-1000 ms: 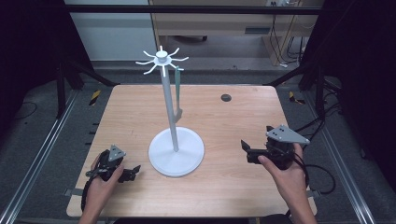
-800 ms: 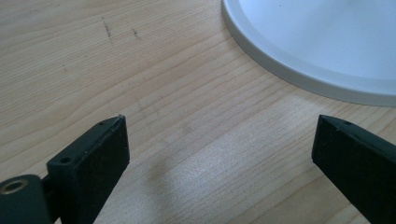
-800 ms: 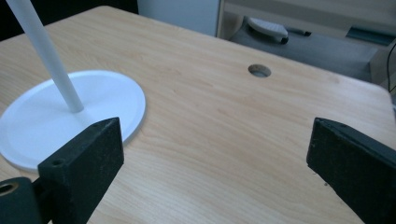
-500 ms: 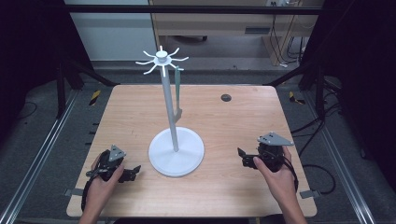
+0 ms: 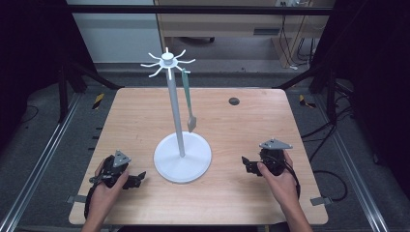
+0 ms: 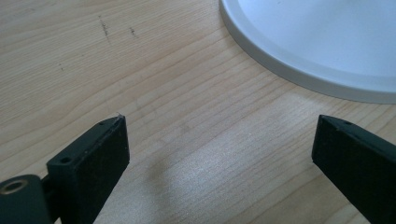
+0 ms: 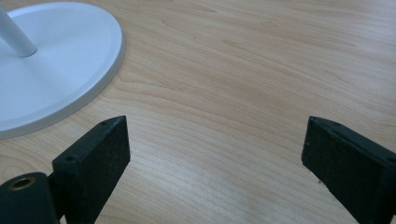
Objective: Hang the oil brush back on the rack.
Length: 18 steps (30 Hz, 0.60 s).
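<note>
1. Far left: my left gripper (image 5: 137, 179) rests low on the wooden table (image 5: 251, 193) near its front edge, held in the person's left hand (image 5: 104, 191). In the left gripper view its two black jaws stand spread wide, with only bare wood grain between them; they pinch nothing.

2. Just right of it: the white stand (image 5: 182, 157) sits at the middle of the table. Its round base lies ahead of my left jaws and off to one side in the left gripper view (image 6: 322, 42), near the fingertips but apart from them, with a strip of wood between.

3. Centre: a thin white pole rises from the base to a crown of short spokes (image 5: 167, 62). From one spoke hangs a grey-green spatula (image 5: 188, 104), its flat blade end down, clear of the table and beside the pole.

4. Right of centre: a small dark round fitting (image 5: 234, 101) is set in the tabletop, well beyond both grippers.

5. Far right: my right gripper (image 5: 245, 164), held in the person's right hand (image 5: 280, 176), lies low on the table, pointed toward the stand. In the right gripper view its jaws are also spread wide over bare wood, gripping nothing; the stand's base (image 7: 51, 79) lies ahead and to one side of them, near but not touching.
</note>
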{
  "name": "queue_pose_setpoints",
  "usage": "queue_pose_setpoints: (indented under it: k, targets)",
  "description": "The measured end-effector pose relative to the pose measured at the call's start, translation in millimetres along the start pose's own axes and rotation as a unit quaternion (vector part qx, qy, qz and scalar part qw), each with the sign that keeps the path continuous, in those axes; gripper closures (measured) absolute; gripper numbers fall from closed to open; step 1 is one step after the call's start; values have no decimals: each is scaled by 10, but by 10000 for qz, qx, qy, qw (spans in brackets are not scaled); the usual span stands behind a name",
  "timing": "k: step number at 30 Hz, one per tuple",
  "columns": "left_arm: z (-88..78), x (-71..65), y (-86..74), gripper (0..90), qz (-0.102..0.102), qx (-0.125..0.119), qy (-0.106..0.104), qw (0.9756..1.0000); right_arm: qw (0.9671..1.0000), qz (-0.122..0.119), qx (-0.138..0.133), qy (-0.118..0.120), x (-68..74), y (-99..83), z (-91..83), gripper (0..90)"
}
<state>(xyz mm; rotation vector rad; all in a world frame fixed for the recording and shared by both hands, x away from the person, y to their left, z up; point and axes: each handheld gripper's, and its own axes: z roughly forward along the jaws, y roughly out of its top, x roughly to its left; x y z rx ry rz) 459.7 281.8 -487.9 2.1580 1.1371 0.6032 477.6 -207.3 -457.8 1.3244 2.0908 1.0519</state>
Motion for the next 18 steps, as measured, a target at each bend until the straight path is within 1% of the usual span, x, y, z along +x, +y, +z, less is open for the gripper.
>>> queue_pose_setpoints:
  k: [2, 4, 6, 7, 8, 9, 12, 15, 18]
  targets:
    - [1, -2, 0, 37, 6, 1, -3, 10000, 10000, 11, 43, -6, 4, -2, 42, 86]
    - [3, -3, 1, 37, 12, 3, -6, 10000, 10000, -36, 62, -23, 3, -9, 82, 86]
    - [4, -3, 2, 37, 15, 5, -5, 10000, 9999, 10, 116, -12, 11, -21, 117, 87]
    - [4, -3, 2, 37, 14, 3, -5, 10000, 9999, -5, 121, -16, 12, -30, 137, 87]
    - [3, -2, 2, 37, 14, 1, -6, 10000, 9999, 44, 148, 5, 18, -38, 149, 87]
    - [4, -1, 3, 37, 13, 1, -5, 10000, 9999, 3, 155, -24, 13, -50, 166, 89]
    - [7, 0, 5, 37, 12, -2, -2, 10000, 9999, 13, 169, 2, 19, -86, 204, 93]
    - [12, -2, 10, 37, 16, 1, -8, 10000, 9996, -25, 278, 64, 33, -123, 241, 93]
    - [17, -6, 14, 37, 23, -1, -10, 10000, 9997, 3, 238, 83, 39, -161, 250, 102]
